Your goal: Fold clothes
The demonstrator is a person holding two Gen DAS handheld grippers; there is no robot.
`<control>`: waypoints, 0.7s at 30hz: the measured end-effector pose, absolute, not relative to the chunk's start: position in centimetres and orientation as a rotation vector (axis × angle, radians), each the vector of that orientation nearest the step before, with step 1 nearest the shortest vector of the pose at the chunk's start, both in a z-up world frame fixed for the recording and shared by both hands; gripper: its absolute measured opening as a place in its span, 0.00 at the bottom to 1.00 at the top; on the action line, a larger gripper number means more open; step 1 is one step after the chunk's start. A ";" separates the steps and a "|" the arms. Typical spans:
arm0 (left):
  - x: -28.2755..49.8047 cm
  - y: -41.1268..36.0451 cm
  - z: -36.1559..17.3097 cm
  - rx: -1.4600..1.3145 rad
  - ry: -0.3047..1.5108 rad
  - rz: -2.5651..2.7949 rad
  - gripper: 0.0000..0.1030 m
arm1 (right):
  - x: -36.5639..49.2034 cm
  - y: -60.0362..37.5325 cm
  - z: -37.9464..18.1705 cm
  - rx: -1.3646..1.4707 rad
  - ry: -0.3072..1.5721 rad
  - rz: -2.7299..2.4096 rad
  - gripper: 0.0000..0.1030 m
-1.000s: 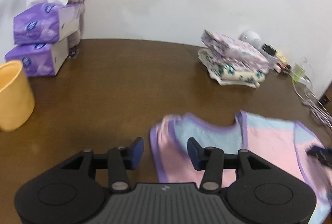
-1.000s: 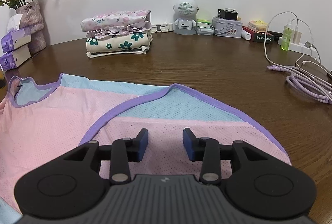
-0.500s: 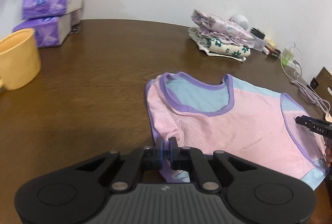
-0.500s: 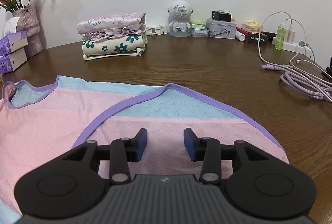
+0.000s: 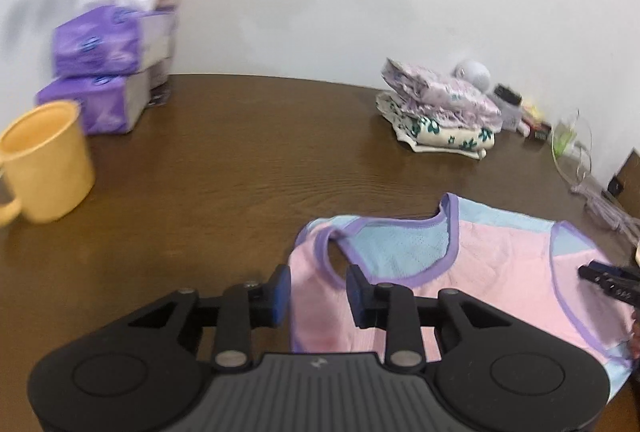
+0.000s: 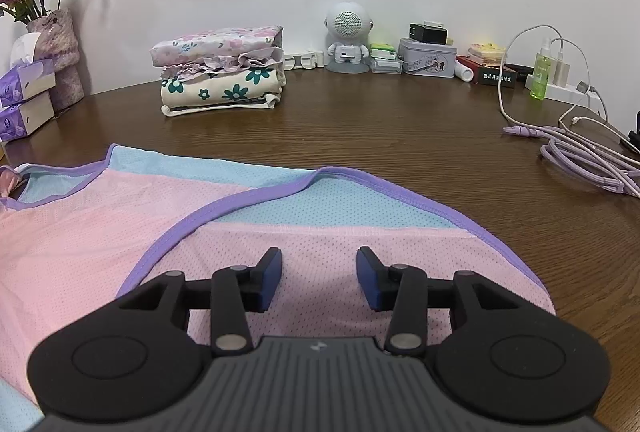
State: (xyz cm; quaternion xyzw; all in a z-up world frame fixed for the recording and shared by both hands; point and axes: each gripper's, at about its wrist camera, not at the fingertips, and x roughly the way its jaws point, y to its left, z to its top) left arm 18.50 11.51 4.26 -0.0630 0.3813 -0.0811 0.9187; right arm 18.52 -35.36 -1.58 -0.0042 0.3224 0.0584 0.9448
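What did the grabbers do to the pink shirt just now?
The left gripper pinched the pink shirt's shoulder edge half a second ago; its jaws have just been opening, and the shoulder strap now lies curled over, loose between them. The right gripper stayed open over the shirt. The folded clothes stack stayed put.

The tabletop (image 6: 400, 152) is dark brown wood with a visible grain and a soft sheen. The vest (image 6: 100, 232) on it is thin perforated mesh cloth, matt, in pink and pale blue with a smooth purple binding. The folded clothes (image 6: 220, 76) are soft printed cotton-like cloth. The right gripper (image 6: 319, 284) and the left gripper (image 5: 318, 296) have matt black plastic bodies, small metal pivot pins and blue rubbery pads. The cup (image 5: 44, 160) is smooth yellow plastic. The tissue packs (image 5: 96, 72) are glossy purple film around white paper.
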 end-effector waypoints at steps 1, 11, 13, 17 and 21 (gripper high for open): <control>19.3 11.1 4.1 -0.125 0.794 -0.172 0.15 | 18.5 -35.4 -1.6 -0.009 0.657 0.119 0.41; 23.9 10.4 1.8 -0.145 0.805 -0.128 0.03 | 18.5 -35.5 -1.6 -0.006 0.654 0.125 0.41; 24.2 10.6 1.2 -0.148 0.819 -0.124 0.03 | 18.5 -35.5 -1.6 -0.003 0.654 0.127 0.41; 24.2 11.4 0.9 -0.181 0.806 -0.109 0.06 | 18.6 -35.5 -1.6 -0.003 0.654 0.128 0.41; 23.9 12.1 0.8 -0.205 0.792 -0.092 0.16 | 18.6 -35.5 -1.6 -0.002 0.654 0.131 0.42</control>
